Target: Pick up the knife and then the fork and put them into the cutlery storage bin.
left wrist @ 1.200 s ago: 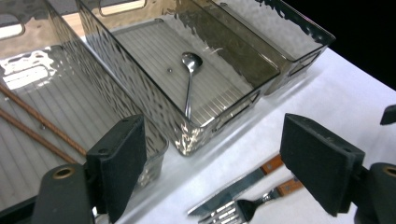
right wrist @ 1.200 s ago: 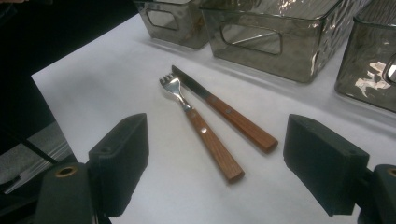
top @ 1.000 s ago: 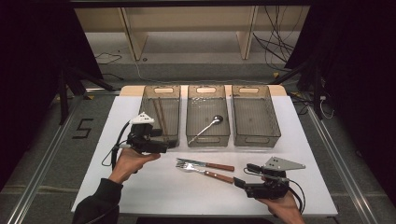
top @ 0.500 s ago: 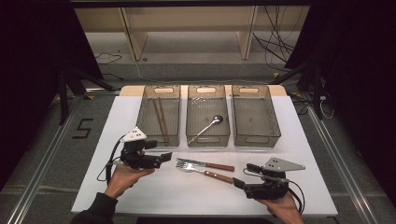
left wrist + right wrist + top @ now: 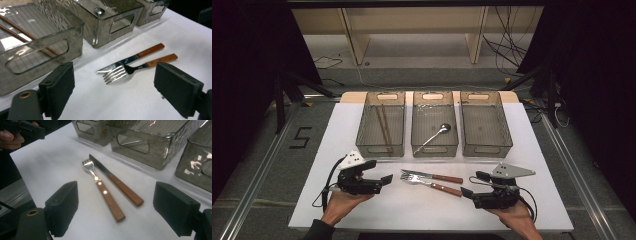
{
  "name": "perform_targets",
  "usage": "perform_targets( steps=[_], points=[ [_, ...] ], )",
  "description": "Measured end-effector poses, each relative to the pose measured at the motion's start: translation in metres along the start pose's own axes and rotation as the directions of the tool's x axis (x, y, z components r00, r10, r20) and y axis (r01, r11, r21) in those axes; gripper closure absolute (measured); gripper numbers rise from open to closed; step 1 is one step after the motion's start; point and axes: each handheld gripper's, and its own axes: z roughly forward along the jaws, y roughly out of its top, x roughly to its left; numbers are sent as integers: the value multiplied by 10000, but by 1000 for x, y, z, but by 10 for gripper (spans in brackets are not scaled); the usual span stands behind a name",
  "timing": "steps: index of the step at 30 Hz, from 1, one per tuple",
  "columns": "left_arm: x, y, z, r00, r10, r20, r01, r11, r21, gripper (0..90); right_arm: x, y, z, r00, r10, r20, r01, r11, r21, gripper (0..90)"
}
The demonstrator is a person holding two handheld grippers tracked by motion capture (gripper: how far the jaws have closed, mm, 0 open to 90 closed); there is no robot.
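A fork and a knife, both with wooden handles, lie side by side on the white table in front of three clear bins. My left gripper is open just left of their tips, low over the table. My right gripper is open just right of the handles. In the left gripper view the fork and knife lie ahead between the wide-apart jaws of the gripper. In the right gripper view the fork and knife point away from the gripper.
The left bin holds two brown chopsticks. A spoon lies in the middle bin. The right bin has nothing in it. Past the table's far edge the floor carries shelf legs and cables.
My left gripper has come back from beside the left bin toward the table's near edge and dropped lower. The right gripper, fork and knife have not moved.
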Motion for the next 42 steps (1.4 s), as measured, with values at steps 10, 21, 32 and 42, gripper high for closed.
perform_targets(
  steps=[10,21,32,42],
  points=[
    [-4,-12,-12,10000,-25,-55,23,9993,-368,163,12,25,28,9924,-1231,-63,1225,9793,1609,231],
    [-5,-20,-19,9999,-113,-42,110,9981,-606,162,18,43,63,9829,-1810,-343,1836,9467,2648,249],
    [-5,-23,-23,9996,-276,9,276,9954,-920,157,16,43,80,9772,-2093,-353,2091,9208,3293,258],
    [-5,-24,-26,9996,-273,49,276,9935,-1105,157,17,47,86,9745,-2180,-532,2225,9080,3549,258]
  ],
)
